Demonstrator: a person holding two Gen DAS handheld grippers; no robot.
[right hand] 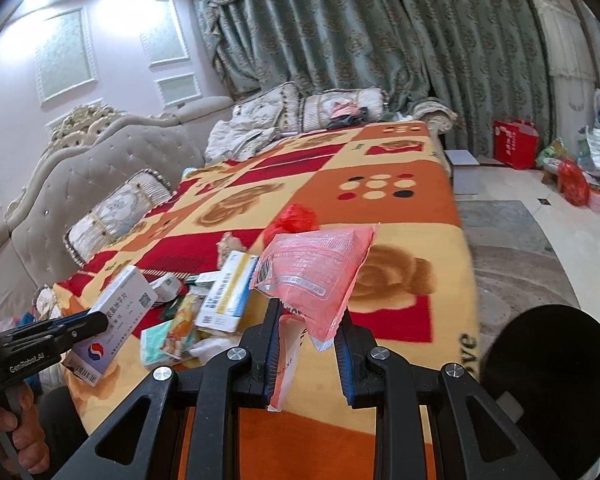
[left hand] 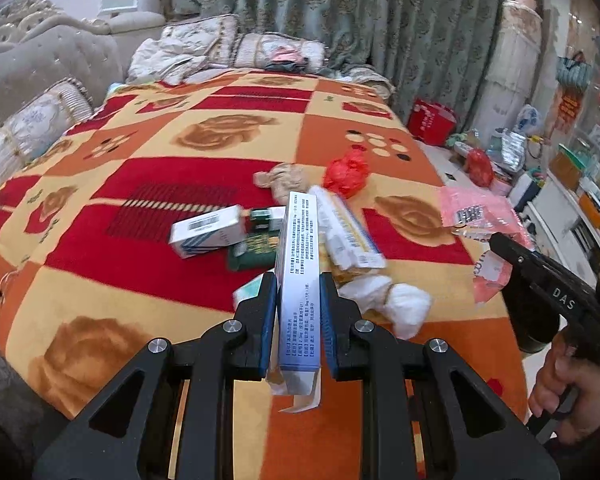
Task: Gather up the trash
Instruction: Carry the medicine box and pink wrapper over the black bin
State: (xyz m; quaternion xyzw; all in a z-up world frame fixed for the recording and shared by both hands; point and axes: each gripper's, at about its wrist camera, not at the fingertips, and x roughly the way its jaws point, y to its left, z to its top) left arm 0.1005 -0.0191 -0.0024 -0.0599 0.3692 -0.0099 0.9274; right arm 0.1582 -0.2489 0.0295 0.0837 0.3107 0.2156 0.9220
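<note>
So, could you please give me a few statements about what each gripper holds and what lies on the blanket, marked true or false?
1. The left gripper is shut on a white and blue box. True.
2. The right gripper is open and holds nothing. False: it is shut on a pink plastic packet.
3. A crumpled red plastic bag lies on the blanket. True.
4. The blanket is plain blue. False: it is patterned red, orange and yellow.
5. Several more boxes lie on the blanket. True.
</note>
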